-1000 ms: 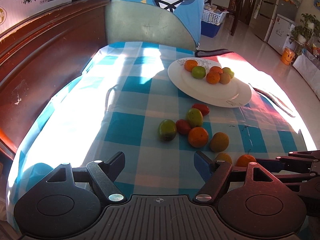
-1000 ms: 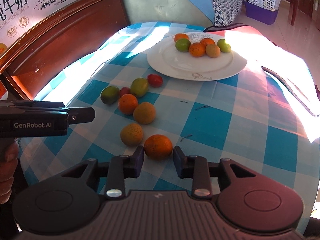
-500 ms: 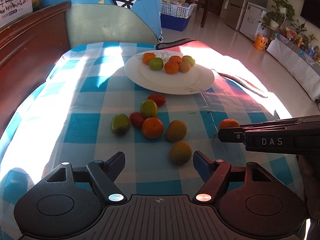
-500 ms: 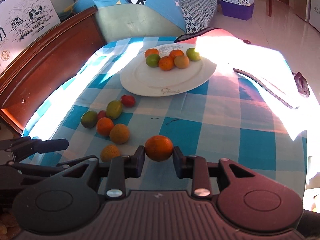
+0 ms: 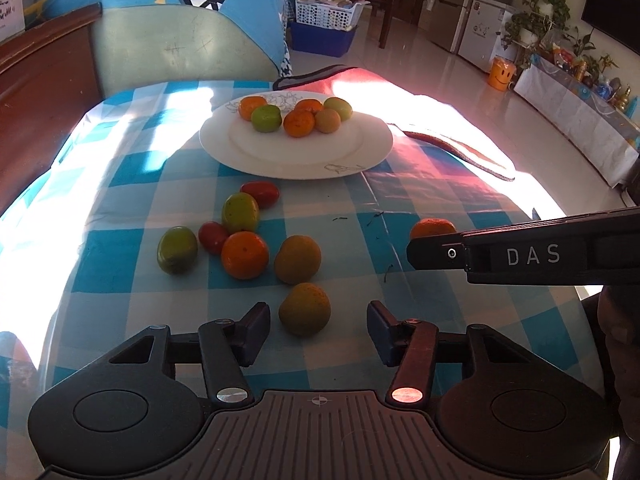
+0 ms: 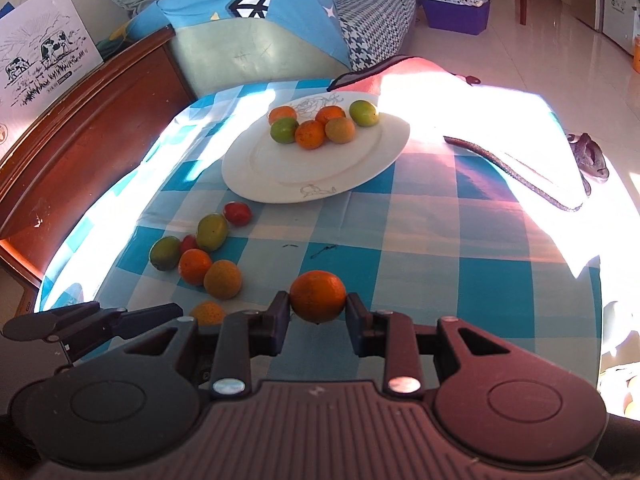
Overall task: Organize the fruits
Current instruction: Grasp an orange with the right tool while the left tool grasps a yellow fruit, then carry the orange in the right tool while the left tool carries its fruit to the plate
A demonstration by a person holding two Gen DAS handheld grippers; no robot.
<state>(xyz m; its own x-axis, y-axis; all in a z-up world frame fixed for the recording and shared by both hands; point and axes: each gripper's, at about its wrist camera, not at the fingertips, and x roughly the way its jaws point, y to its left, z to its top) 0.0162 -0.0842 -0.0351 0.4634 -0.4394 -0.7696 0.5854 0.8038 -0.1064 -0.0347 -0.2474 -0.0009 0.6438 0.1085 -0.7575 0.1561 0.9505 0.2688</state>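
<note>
My right gripper (image 6: 318,314) is shut on an orange (image 6: 317,296) and holds it above the checked tablecloth; the orange also shows in the left wrist view (image 5: 432,227) behind the right gripper's finger. My left gripper (image 5: 318,330) is open, with a yellow-orange fruit (image 5: 305,309) lying on the cloth between its fingertips. A white plate (image 5: 360,152) at the far middle holds several oranges and green fruits. Several loose fruits (image 5: 245,254) lie in a cluster in front of the plate.
A wooden bench back (image 6: 80,120) runs along the left of the table. A blue cushion (image 6: 256,12) sits behind the table. A dark cord (image 6: 516,172) lies on the sunlit right side. The table's right edge (image 6: 596,280) drops off to the floor.
My right gripper has lifted the orange off the cloth and carried it forward toward the plate. My left gripper has moved forward over the yellow-orange fruit.
</note>
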